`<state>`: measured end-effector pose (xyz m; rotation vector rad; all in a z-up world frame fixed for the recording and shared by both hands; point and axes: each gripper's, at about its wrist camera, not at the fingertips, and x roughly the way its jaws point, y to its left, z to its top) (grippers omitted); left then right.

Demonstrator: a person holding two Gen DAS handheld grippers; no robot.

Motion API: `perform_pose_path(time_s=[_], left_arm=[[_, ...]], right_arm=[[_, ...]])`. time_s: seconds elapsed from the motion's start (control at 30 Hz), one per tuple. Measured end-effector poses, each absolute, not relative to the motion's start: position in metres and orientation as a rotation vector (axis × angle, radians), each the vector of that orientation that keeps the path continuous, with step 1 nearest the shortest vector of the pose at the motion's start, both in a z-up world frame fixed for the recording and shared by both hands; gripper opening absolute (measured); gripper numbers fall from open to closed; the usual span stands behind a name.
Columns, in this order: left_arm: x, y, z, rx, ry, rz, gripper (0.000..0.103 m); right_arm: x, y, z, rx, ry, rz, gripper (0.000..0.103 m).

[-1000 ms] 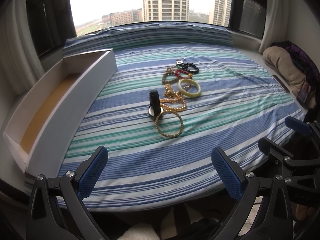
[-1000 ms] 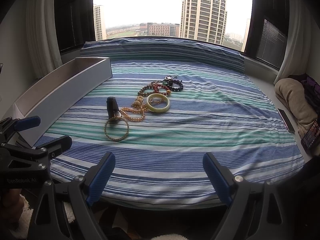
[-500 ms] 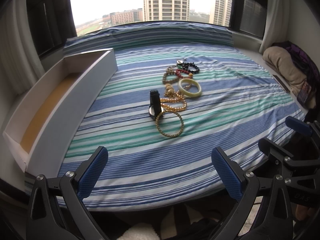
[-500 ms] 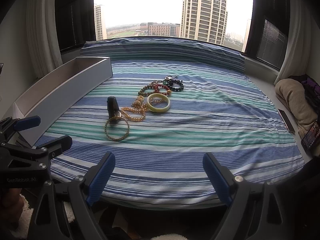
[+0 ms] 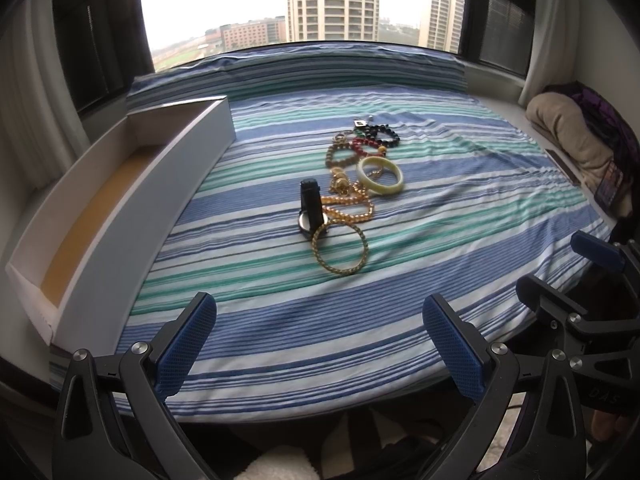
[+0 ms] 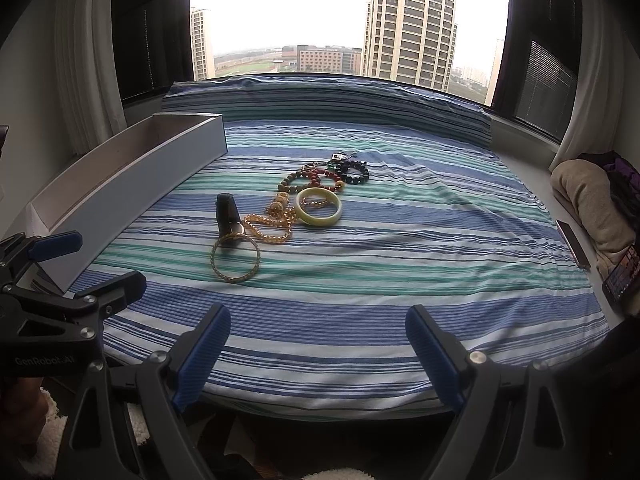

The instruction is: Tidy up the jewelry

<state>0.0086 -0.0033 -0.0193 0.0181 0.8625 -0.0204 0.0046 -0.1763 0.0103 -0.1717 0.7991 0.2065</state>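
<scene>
Starting at the largest, we see the striped bed (image 5: 440, 208) carrying everything, with the long white box (image 5: 132, 216) along its left edge, seemingly holding nothing yet. Around the bed's middle the jewelry lies bunched: the gold bangle (image 5: 340, 249) nearest us, touching the black watch (image 5: 311, 210), the pale bangle (image 5: 380, 176) beyond. Our left gripper (image 5: 320, 344) and right gripper (image 6: 318, 354) hover at the near edge, fingers spread, holding nothing. We judge sorting not yet begun; next comes reaching for the gold bangle.
</scene>
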Motion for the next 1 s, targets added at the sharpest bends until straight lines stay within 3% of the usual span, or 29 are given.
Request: perform_pose_path(time_s=[1.0], left_arm=[[0.0125, 0.0014, -0.0253, 0.007, 0.895, -0.006, 0.103]], right_arm=[[0.0063, -0.1794, 0.0043, -0.173, 0.816, 0.204, 0.092]])
